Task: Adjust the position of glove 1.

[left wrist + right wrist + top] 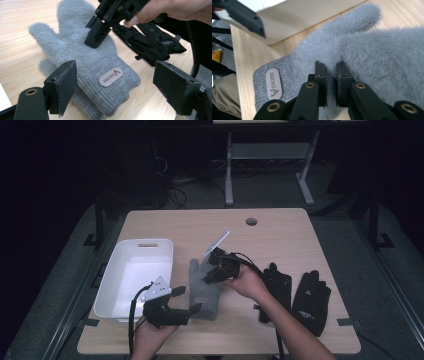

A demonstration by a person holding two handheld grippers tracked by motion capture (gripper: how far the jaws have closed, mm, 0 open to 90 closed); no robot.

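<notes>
Right gripper [331, 72] – jaws narrow, pinching fuzz of grey mitten [372, 47]; left gripper [120, 87] – jaws wide, holding nothing, at mitten cuff.

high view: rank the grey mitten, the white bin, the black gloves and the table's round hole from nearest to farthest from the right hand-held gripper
1. Grey mitten, right under the right hand-held gripper, jaws pinching its fleece.
2. White bin, off to its left.
3. Black gloves, off to its right; close to call against the bin.
4. Round hole, near the table's far edge.

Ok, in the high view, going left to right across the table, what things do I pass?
White bin → grey mitten → first black glove → second black glove.
</notes>
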